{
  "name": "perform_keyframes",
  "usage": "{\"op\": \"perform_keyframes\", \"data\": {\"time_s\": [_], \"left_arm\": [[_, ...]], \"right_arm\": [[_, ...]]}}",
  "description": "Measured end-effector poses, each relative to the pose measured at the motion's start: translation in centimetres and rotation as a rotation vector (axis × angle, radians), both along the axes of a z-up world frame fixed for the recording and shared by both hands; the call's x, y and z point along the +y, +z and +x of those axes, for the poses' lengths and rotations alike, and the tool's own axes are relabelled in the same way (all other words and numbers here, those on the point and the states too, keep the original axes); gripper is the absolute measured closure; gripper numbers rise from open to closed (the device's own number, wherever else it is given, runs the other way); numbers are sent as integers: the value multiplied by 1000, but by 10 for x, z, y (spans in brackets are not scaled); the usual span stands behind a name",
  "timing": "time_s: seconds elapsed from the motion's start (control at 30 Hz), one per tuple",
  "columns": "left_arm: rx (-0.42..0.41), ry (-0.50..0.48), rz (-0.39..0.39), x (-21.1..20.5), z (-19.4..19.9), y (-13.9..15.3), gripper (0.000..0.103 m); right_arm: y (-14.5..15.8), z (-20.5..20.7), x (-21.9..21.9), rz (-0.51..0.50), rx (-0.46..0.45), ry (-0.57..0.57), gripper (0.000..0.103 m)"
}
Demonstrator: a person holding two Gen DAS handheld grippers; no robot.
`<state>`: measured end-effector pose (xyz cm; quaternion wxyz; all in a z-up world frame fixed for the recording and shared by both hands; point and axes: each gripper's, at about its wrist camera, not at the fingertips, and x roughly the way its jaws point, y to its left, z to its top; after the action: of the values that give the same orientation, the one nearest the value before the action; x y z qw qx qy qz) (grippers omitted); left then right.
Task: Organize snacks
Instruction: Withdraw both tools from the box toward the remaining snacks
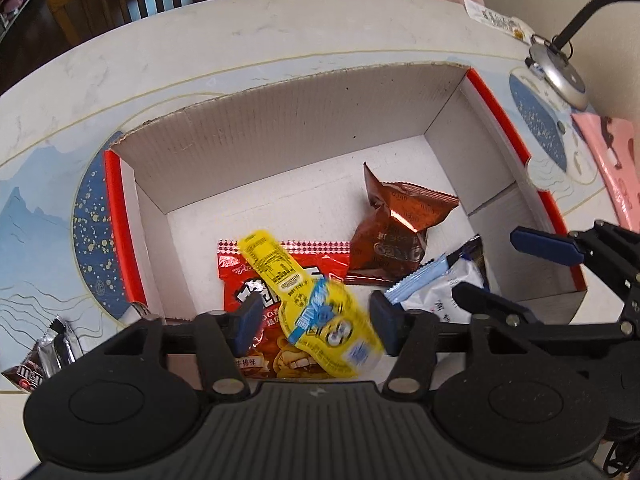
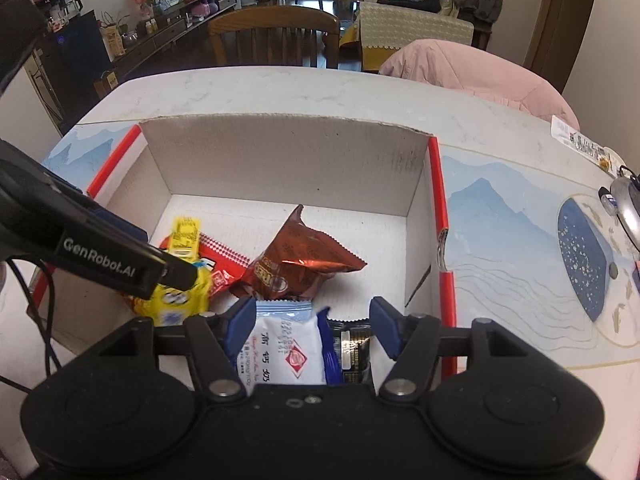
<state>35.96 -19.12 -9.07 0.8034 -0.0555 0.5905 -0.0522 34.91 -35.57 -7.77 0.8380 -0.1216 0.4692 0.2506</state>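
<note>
Left wrist view: our left gripper [image 1: 313, 322] jaws apart over yellow pkt [image 1: 320, 312], blurred, in box [image 1: 280, 120]. Right gripper [image 2: 312, 330] apart, white pkt [image 2: 282, 350] btwn. Risk: pkts snag on pads, lifting out w/ them.

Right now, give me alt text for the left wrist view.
The left gripper hangs open over a cardboard box, a blurred yellow packet between its fingers. Below lie a red bag, a brown wrapper and a white sachet; the right gripper enters at right.
</note>
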Motion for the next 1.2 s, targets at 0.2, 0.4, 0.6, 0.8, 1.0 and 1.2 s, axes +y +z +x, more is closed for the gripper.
{"op": "perform_keyframes", "data": {"time_s": [0.2, 0.4, 0.6, 0.8, 1.0, 1.2], "left_arm": [[-37, 34, -44, 11, -16, 18, 35], [-127, 84, -67, 34, -49, 53, 35], [-205, 199, -82, 74, -92, 83, 35], [-251, 328, -61, 120, -137, 102, 35], [-264, 454, -16, 163, -177, 107, 35], [-257, 585, 15, 199, -213, 99, 29]], "right_arm": [[19, -10, 0, 40, -24, 23, 29], [46, -21, 15, 94, -54, 94, 22], [66, -31, 45, 173, -50, 200, 18], [74, -38, 87, 208, -29, 311, 16], [78, -51, 133, 232, -15, 404, 10], [65, -61, 176, 210, 21, 488, 8]]}}
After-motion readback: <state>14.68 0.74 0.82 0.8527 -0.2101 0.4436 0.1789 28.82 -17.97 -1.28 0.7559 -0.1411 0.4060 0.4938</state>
